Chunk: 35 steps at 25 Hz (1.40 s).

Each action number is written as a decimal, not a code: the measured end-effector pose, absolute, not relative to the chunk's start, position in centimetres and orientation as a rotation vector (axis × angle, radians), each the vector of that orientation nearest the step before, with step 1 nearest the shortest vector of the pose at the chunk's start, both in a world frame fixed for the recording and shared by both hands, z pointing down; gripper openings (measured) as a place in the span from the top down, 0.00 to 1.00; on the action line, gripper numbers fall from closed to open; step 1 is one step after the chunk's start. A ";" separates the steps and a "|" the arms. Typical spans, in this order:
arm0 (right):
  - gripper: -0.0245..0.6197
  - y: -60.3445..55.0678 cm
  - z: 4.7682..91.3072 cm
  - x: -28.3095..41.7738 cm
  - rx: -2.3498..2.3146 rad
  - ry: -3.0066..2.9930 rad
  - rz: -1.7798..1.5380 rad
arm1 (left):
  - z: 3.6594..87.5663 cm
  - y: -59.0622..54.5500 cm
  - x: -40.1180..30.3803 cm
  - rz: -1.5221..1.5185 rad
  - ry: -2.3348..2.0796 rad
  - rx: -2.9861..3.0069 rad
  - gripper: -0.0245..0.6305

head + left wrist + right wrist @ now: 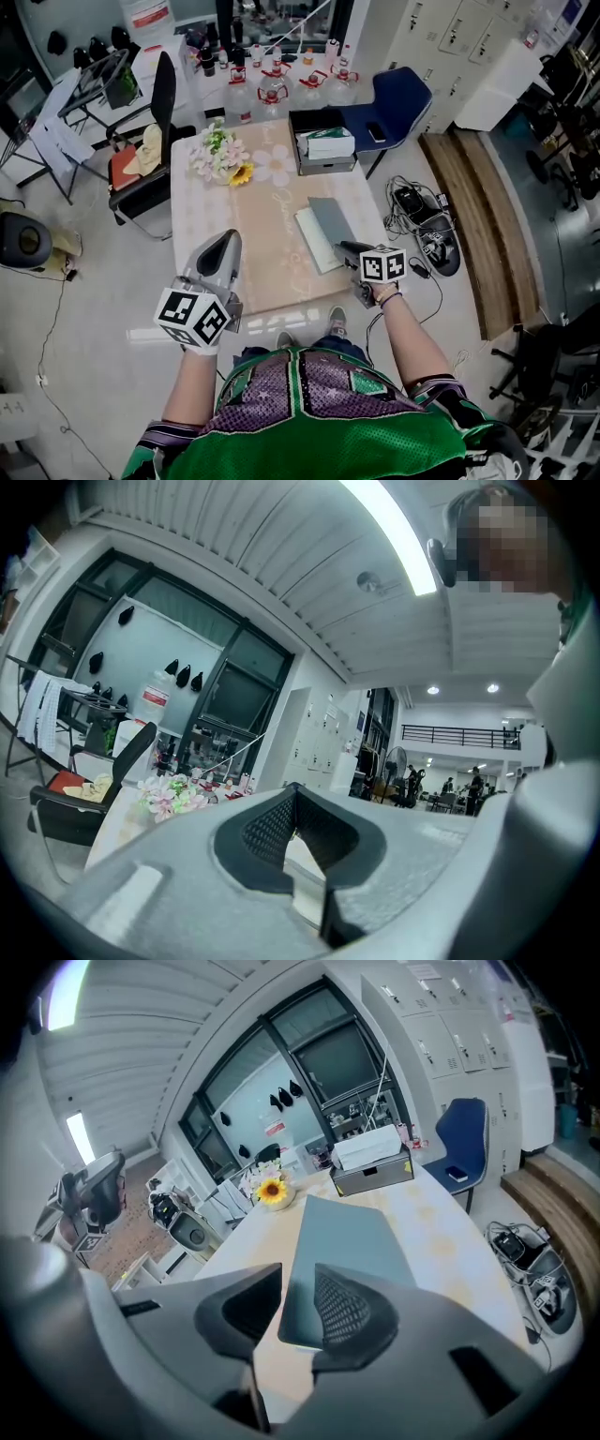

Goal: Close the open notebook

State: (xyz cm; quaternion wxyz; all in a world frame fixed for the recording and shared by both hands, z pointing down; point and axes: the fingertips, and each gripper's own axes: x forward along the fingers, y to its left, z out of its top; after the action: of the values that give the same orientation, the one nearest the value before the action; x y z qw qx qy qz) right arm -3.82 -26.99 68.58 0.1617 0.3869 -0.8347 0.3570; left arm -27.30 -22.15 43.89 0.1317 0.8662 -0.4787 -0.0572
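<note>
Left tool (294, 794) hangs over the desk's (253, 262) near left edge, tips pinched together on nothing. Right tool (295, 1302) is at the near right, jaws apart, with the notebook's (342, 1237) near edge in the gap, not squeezed. Notebook's on the desk, white page showing left of the grey cover. Flowers (220, 157) and a box (323, 145) sit further back.
</note>
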 end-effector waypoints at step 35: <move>0.82 -27.3 52.9 3.9 1.089 -2.606 0.526 | 41.0 -24.1 -15.8 -0.138 -1.478 2.536 0.94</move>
State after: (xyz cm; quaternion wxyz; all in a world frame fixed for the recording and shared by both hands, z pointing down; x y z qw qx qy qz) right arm 3.87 -27.30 52.87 0.1337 0.3757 -0.8990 0.1813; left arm -15.76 -24.14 40.99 0.1015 0.8585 -0.5005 -0.0467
